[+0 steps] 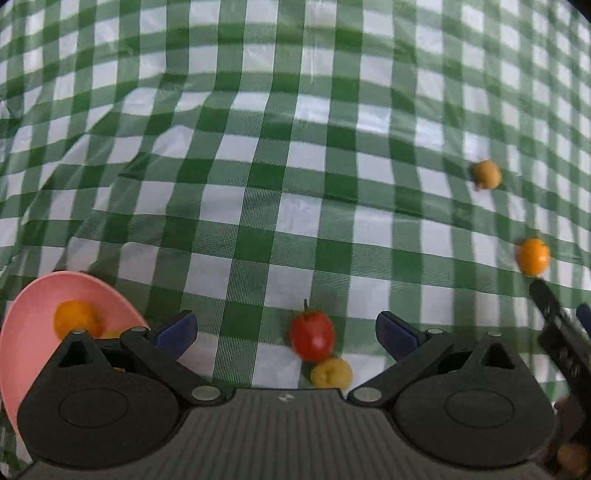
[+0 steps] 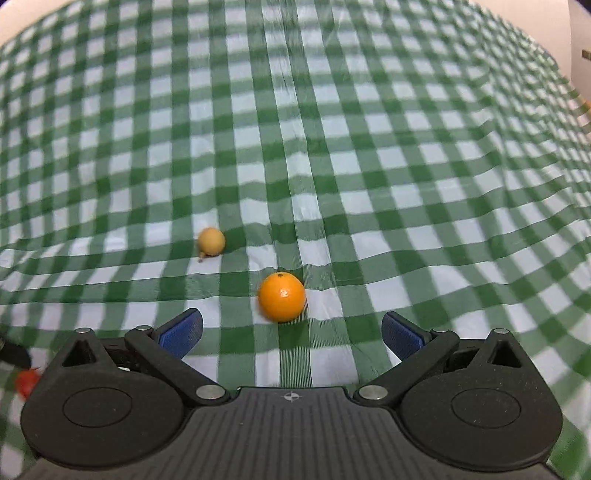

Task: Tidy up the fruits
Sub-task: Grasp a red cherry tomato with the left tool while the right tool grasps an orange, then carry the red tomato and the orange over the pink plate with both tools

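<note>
My right gripper [image 2: 291, 332] is spread wide, the orange [image 2: 281, 297] just ahead between its fingers; I should centre it, then squeeze gently. My left gripper [image 1: 286, 332] gapes empty too.

this looks like a home, at a place where people eat. a green and white checked tablecloth [image 2: 332, 147] covers the whole counter and lies in soft wrinkles. a pink bowl [image 1: 22, 332] sits on it with an orange fruit inside. small fruits lie on the cloth: an orange [image 2: 281, 297], a red tomato [image 1: 312, 339] and a small yellow fruit [image 1: 331, 373]. a bit of plain wall [image 2: 580, 33] shows at the far edge.
</note>
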Demonstrator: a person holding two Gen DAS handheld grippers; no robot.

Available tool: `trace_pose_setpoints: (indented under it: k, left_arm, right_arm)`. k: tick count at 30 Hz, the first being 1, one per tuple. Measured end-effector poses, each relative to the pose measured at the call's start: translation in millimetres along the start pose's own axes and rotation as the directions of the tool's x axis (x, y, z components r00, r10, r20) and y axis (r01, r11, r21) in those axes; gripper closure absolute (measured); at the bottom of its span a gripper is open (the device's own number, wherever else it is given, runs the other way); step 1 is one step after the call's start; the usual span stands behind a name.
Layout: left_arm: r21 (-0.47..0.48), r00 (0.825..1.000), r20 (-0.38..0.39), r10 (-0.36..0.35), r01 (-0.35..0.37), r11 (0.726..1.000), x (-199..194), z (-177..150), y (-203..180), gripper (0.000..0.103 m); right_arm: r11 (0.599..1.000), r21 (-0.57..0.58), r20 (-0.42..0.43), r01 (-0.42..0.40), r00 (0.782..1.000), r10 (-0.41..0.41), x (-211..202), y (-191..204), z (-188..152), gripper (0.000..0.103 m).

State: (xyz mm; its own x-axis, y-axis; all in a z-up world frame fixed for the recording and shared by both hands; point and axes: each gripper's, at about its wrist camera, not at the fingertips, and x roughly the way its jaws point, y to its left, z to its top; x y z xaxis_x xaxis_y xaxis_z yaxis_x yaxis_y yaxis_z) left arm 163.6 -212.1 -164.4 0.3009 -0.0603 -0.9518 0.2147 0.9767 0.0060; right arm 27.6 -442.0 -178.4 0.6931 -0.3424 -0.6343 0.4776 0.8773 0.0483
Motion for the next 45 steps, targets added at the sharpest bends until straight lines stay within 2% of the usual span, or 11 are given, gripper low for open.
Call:
trace_pose_setpoints:
  k: [6,8,15,16,18,19,20,22,32,39,45]
  left_arm:
    - [-0.034,0.996,-0.082,0.041,-0.044,0.998,41.5,4.2,4.7,0.0]
    - [-0.054,0.997,-0.064,0.031,-0.034,0.998,40.9,1.8,7.6,0.0]
    - [-0.057,0.996,-0.075,0.04,-0.045,0.997,40.4,1.4,8.2,0.0]
    - [-0.062,0.995,-0.077,0.055,-0.06,0.996,39.9,2.8,4.5,0.006]
    - [-0.104,0.997,-0.068,0.029,-0.036,0.994,26.3,1.8,5.8,0.038]
    - [-0.123,0.998,-0.067,0.007,-0.015,0.992,19.2,4.0,6.8,0.07]
    - [-0.147,0.996,-0.081,-0.02,0.008,0.989,16.3,5.7,10.3,0.072]
    - [-0.175,0.993,-0.093,-0.071,0.054,0.983,13.8,7.4,16.0,0.072]
    - [-0.145,0.993,-0.028,-0.114,0.109,0.983,-37.3,-5.1,28.2,0.072]
    - [-0.074,0.996,-0.052,-0.074,0.07,0.995,-76.1,-36.8,35.5,0.072]
    - [-0.053,1.0,-0.012,-0.029,0.028,0.998,-118.7,-74.2,70.4,0.072]
  right_arm:
    - [0.999,-0.038,-0.049,0.035,0.998,-0.036,56.7,5.3,2.7,0.001]
    - [0.996,-0.066,0.0,0.053,0.999,-0.053,59.0,8.2,-3.6,0.001]
    - [0.996,-0.066,0.005,0.054,0.999,-0.054,57.5,11.3,-6.1,0.003]
    - [0.997,-0.062,0.015,0.054,0.998,-0.053,55.4,11.3,-6.3,0.024]
    - [0.998,-0.063,0.012,0.032,0.999,-0.031,48.6,11.3,-2.8,0.063]
    - [0.998,-0.049,-0.002,0.026,1.0,-0.026,44.8,12.1,-4.2,0.064]
    - [0.999,-0.03,-0.004,0.018,1.0,-0.018,43.5,11.1,-5.2,0.064]
    - [0.999,-0.028,0.003,0.019,1.0,-0.019,42.4,11.1,-8.7,0.064]
    - [0.998,0.057,-0.001,0.001,1.0,-0.001,-0.2,1.5,-6.7,0.064]
    - [0.994,0.014,0.011,-0.111,0.994,0.111,-82.9,30.2,-11.8,0.064]
    - [0.974,-0.03,-0.039,-0.223,0.974,0.222,-145.3,72.2,-35.3,0.064]
